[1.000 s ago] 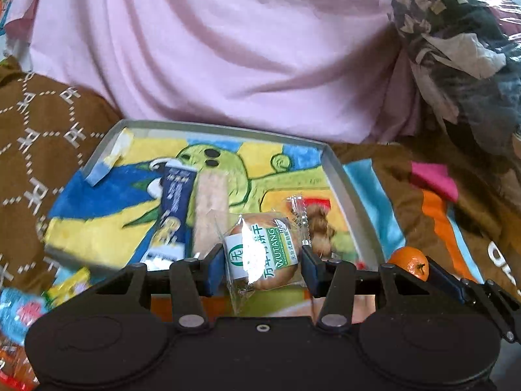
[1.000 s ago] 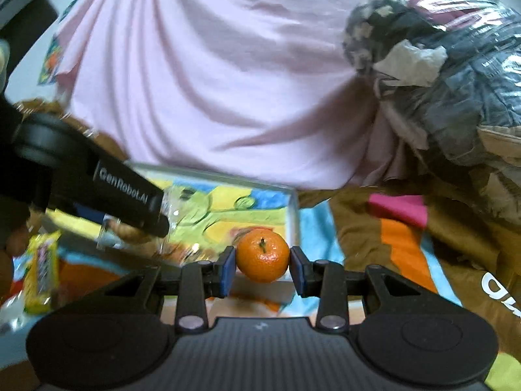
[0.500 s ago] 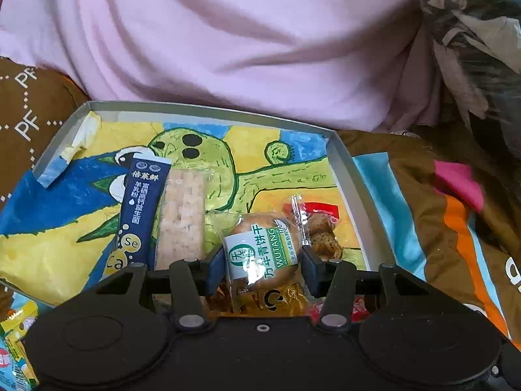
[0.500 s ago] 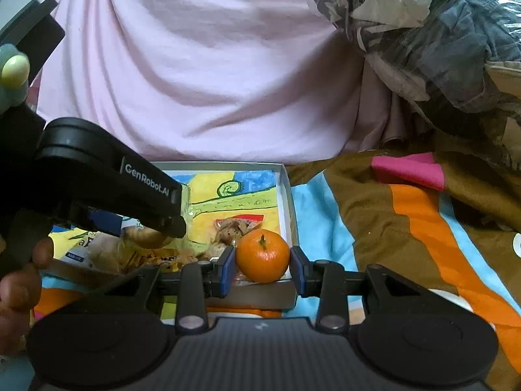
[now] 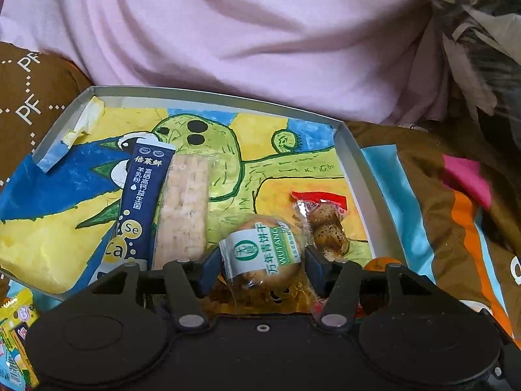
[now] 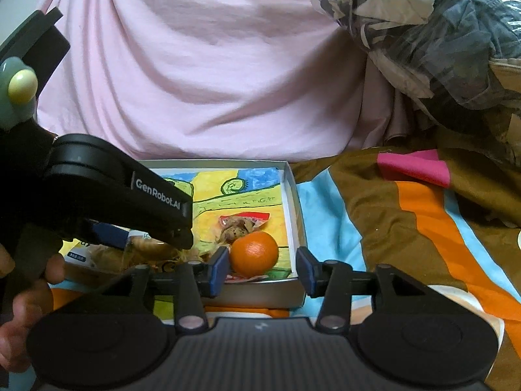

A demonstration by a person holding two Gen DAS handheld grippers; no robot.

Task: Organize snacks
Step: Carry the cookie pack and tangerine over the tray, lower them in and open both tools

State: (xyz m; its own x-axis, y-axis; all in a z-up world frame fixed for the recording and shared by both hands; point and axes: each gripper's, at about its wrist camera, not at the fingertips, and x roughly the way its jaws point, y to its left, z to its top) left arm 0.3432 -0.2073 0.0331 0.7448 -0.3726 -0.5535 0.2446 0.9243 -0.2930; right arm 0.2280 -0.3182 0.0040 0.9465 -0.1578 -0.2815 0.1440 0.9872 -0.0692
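A shallow grey box [image 5: 364, 169] with a cartoon-printed floor lies on the bedspread. My left gripper [image 5: 260, 260] is shut on a round wrapped biscuit [image 5: 263, 251] with a green and white label, held over the box's near end. A navy sachet [image 5: 143, 189], a pale rice bar [image 5: 185, 208] and a red-topped snack pack [image 5: 325, 221] lie inside. My right gripper [image 6: 260, 267] is open over the box's near right corner [image 6: 293, 195]. The orange [image 6: 255, 252] rests in the box between the jaws, touching only the left one. The left gripper's body [image 6: 130, 202] hides the box's left part.
A pink sheet [image 5: 244, 32] rises behind the box. A plastic-wrapped bundle [image 6: 439, 32] sits at the back right. The striped bedspread [image 6: 423, 215] extends to the right. Loose snack packets [image 5: 16, 342] lie outside the box at the near left.
Both grippers moved forward over the box. My right gripper has opened and let go of the orange, which now sits in the box. The left still holds the biscuit.
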